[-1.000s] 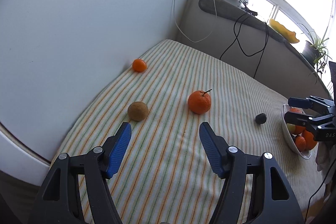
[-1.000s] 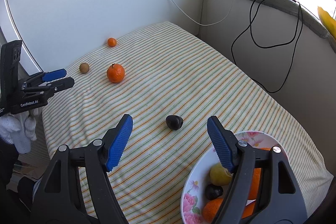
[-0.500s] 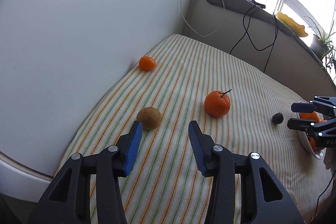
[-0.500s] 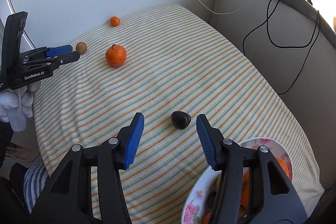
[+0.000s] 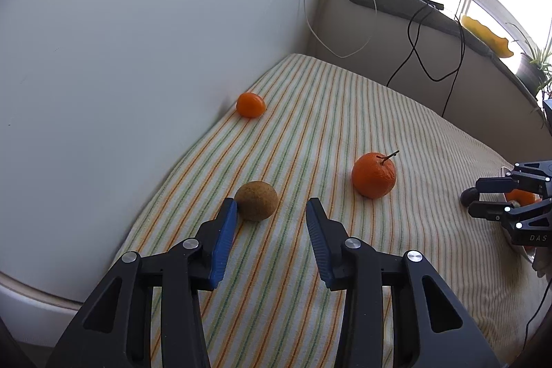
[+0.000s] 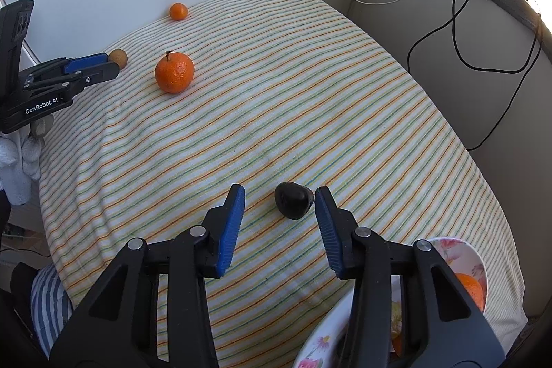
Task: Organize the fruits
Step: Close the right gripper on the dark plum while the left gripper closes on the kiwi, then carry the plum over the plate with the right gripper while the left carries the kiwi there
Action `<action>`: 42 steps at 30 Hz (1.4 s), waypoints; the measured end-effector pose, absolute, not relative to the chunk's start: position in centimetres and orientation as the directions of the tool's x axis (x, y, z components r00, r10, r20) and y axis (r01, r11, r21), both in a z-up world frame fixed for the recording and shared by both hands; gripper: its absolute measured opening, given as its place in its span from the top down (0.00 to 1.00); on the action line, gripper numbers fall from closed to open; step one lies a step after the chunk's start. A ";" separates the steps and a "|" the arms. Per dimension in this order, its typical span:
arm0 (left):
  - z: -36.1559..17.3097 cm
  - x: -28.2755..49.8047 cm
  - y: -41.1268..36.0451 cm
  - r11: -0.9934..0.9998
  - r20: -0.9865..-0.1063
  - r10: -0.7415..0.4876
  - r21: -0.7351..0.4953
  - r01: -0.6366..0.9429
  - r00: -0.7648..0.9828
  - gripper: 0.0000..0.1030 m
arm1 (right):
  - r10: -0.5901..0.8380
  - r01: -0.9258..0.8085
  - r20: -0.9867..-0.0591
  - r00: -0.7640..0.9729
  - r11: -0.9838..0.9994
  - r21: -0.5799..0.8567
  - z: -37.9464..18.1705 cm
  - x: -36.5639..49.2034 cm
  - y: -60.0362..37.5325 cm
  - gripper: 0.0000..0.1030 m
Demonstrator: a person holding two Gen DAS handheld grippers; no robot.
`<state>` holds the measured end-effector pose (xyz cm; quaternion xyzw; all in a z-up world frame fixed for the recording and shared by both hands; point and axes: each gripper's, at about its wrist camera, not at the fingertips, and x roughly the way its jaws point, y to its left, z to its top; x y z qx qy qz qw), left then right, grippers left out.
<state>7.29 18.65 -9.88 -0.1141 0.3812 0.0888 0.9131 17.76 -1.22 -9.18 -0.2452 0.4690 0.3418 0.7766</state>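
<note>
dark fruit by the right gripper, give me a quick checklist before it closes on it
1. Dark fruit between the fingers of the right gripper: ok, though it sits off centre, close to one blue pad.
2. Pads pressing on it: not ok yet; the jaws are closing and a gap shows on the other side.
3. Bowl near for the drop: ok, beside the gripper, fruit already inside.
4. Nothing else in the grip path: ok, only striped cloth there.
5. Left gripper out of the way: ok, far across the cloth by the kiwi.
6. Whether the fingertips reach the cloth: cannot tell.
</note>
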 end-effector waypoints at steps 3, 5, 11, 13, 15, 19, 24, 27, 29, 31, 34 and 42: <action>-10.0 7.6 18.9 0.957 -0.718 0.081 -0.137 -0.254 0.692 0.61 | 0.296 -0.759 -0.897 0.329 0.648 -0.065 -9.3 17.8 -1.2 0.58; -10.2 7.8 18.9 0.959 -0.722 0.084 -0.129 -0.253 0.687 0.63 | 0.290 -0.758 -0.899 0.328 0.649 -0.067 -9.5 17.9 -1.0 0.59; -10.6 8.0 19.0 0.959 -0.728 0.089 -0.121 -0.255 0.680 0.70 | 0.277 -0.755 -0.906 0.321 0.652 -0.069 -10.0 18.4 -0.7 0.65; -10.6 8.0 19.0 0.959 -0.728 0.090 -0.120 -0.255 0.680 0.72 | 0.271 -0.754 -0.908 0.318 0.653 -0.069 -10.2 18.6 -0.6 0.66; -10.6 8.0 19.0 0.960 -0.727 0.092 -0.117 -0.256 0.681 0.75 | 0.262 -0.750 -0.910 0.321 0.657 -0.075 -10.4 18.8 -0.5 0.72; -10.6 8.0 19.1 0.961 -0.724 0.093 -0.114 -0.252 0.683 0.75 | 0.258 -0.741 -0.911 0.322 0.668 -0.072 -10.8 19.3 -0.6 0.75; -10.5 7.9 19.0 0.961 -0.719 0.090 -0.118 -0.249 0.689 0.75 | 0.258 -0.736 -0.907 0.333 0.672 -0.079 -10.6 19.0 -0.7 0.75; -10.3 7.6 18.9 0.961 -0.715 0.082 -0.127 -0.245 0.695 0.75 | 0.272 -0.732 -0.901 0.337 0.678 -0.069 -10.2 18.8 -0.9 0.75; -10.1 7.4 18.8 0.962 -0.710 0.076 -0.133 -0.240 0.700 0.75 | 0.281 -0.730 -0.897 0.341 0.680 -0.065 -9.9 18.6 -1.1 0.76; -9.8 7.3 18.6 0.962 -0.705 0.070 -0.139 -0.235 0.705 0.75 | 0.290 -0.728 -0.893 0.346 0.682 -0.060 -9.5 18.5 -1.3 0.76; -9.3 7.0 18.1 0.964 -0.698 0.056 -0.149 -0.221 0.714 0.75 | 0.307 -0.729 -0.885 0.350 0.682 -0.052 -8.8 17.9 -1.6 0.76; -7.5 6.4 16.0 0.970 -0.667 0.008 -0.175 -0.167 0.745 0.75 | 0.350 -0.725 -0.861 0.369 0.688 -0.031 -6.7 16.6 -3.2 0.76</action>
